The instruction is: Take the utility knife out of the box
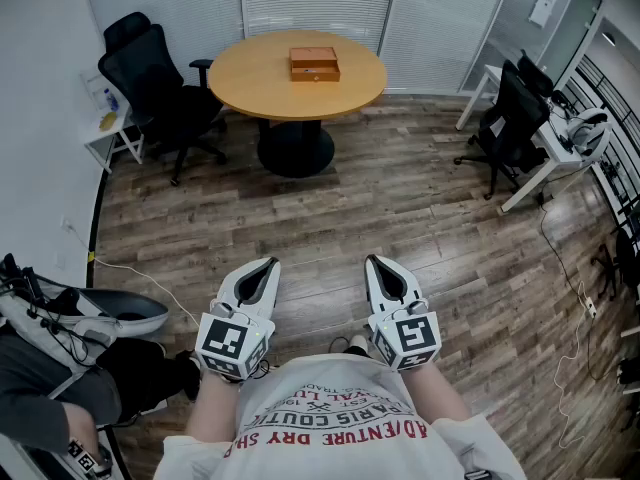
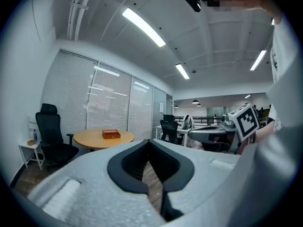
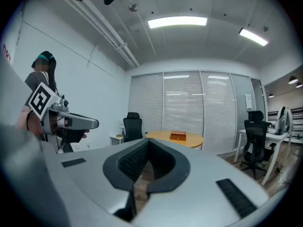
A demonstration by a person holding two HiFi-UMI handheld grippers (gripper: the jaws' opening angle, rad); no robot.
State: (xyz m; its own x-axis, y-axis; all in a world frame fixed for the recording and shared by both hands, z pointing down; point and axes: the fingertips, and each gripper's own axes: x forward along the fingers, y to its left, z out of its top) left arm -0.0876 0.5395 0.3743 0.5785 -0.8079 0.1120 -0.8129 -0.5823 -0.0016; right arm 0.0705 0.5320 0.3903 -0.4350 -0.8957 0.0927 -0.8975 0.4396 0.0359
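Across the far side of the wood-plank floor [image 1: 420,208], the round table [image 1: 250,78] stands well apart from both grippers, with a black office chair [image 1: 160,93] at its left. Near the person's body, the left gripper [image 1: 268,265] and the right gripper [image 1: 373,263] are held side by side, each with jaws closed tip to tip and nothing between them. The small wooden box [image 1: 314,64] rests near the table's centre; the utility knife cannot be seen.

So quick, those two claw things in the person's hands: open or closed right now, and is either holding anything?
Left gripper: closed, holding nothing.
Right gripper: closed, holding nothing.
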